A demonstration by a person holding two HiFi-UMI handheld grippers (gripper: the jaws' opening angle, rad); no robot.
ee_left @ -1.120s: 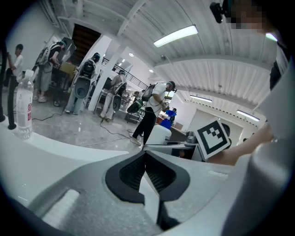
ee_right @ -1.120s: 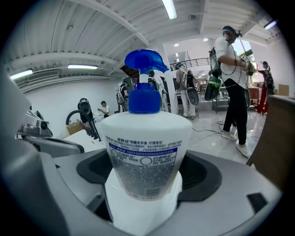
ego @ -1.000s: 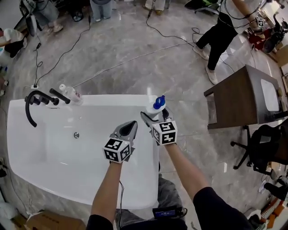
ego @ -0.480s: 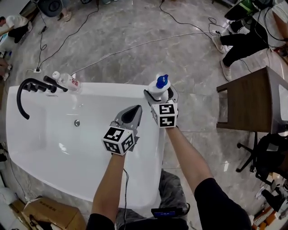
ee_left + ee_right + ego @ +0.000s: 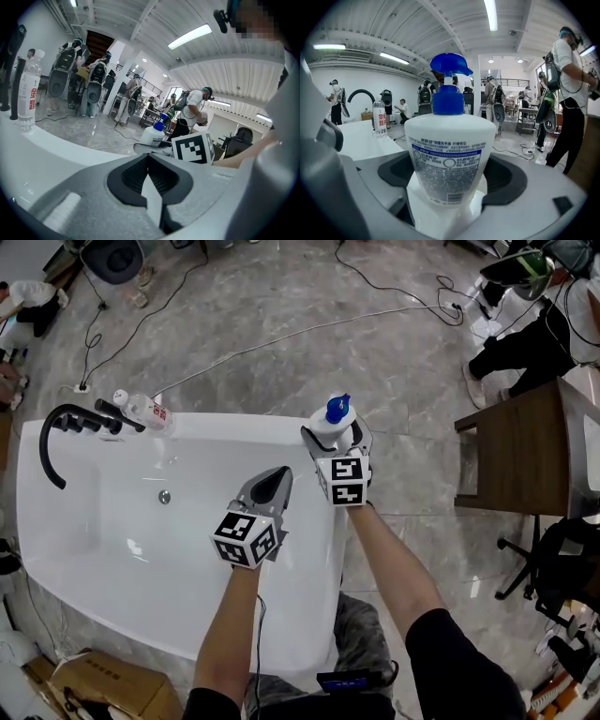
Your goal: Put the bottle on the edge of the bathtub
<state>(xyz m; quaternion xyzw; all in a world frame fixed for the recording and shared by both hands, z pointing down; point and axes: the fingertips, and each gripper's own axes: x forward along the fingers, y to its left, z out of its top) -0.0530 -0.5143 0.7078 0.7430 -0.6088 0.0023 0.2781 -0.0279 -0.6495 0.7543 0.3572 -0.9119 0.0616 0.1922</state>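
Jaws of the right gripper (image 5: 335, 434) grasp the bottle (image 5: 332, 418) upright on the bathtub (image 5: 234, 426) rim. The left gripper (image 5: 278, 474) is clenched empty.

White bathtub (image 5: 234, 425) sits on grey marble floor (image 5: 281, 296). Far rim: black faucet (image 5: 70, 423) at left corner, clear water bottle (image 5: 145, 412) upright just beside it. Pump bottle (image 5: 331, 423) base on right corner of rim. Cables (image 5: 281, 338) across floor.

The right gripper (image 5: 335, 436) has carried the pump bottle (image 5: 328, 428) toward 12 o'clock. The bottle is now at the bathtub's (image 5: 234, 422) far corner.
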